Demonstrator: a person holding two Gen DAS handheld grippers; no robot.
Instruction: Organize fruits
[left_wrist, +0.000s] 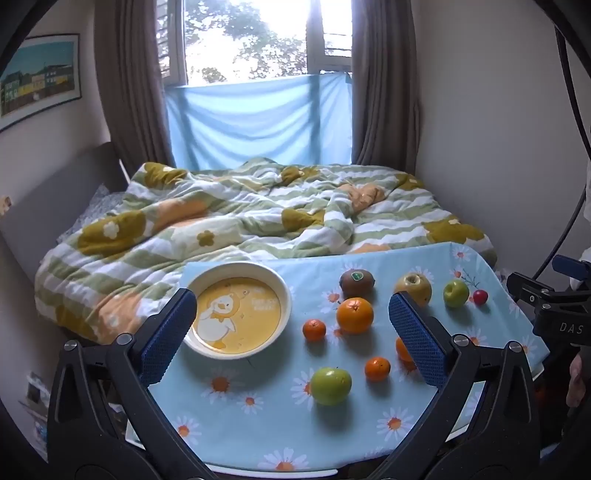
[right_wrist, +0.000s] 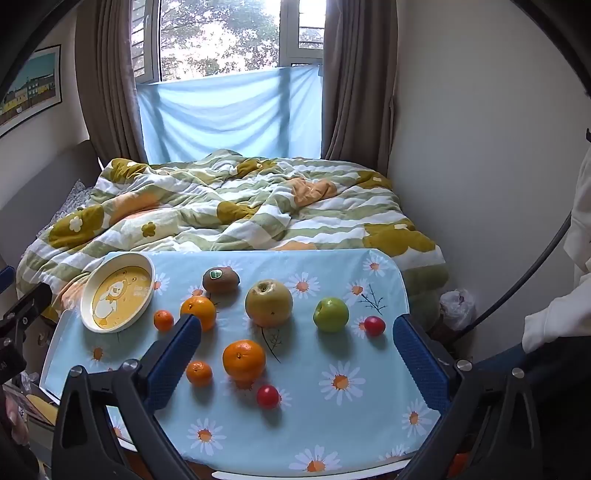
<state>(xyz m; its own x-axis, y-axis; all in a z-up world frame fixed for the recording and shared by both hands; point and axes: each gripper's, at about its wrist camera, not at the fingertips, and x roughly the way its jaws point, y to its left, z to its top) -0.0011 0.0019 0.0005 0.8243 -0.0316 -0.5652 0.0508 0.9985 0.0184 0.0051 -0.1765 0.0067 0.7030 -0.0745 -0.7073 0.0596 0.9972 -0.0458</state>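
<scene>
A small table with a blue daisy cloth (left_wrist: 258, 424) (right_wrist: 351, 406) holds loose fruit and an empty yellow duck plate (left_wrist: 236, 308) (right_wrist: 118, 291) at its far left. The fruit includes a kiwi (left_wrist: 357, 282) (right_wrist: 220, 279), a yellow apple (left_wrist: 413, 288) (right_wrist: 269, 302), green apples (left_wrist: 330, 386) (left_wrist: 455, 293) (right_wrist: 331, 314), a large orange (left_wrist: 354, 315) (right_wrist: 243, 360), small tangerines (left_wrist: 314, 329) (right_wrist: 199, 373) and red cherry tomatoes (left_wrist: 480, 296) (right_wrist: 267, 396). My left gripper (left_wrist: 291, 339) is open and empty above the table's near left. My right gripper (right_wrist: 295, 354) is open and empty above the near right.
A bed with a green, white and yellow flowered quilt (left_wrist: 240, 221) (right_wrist: 240, 210) lies just behind the table. Walls close in on both sides. The right gripper's body (left_wrist: 554, 317) shows at the right edge of the left wrist view.
</scene>
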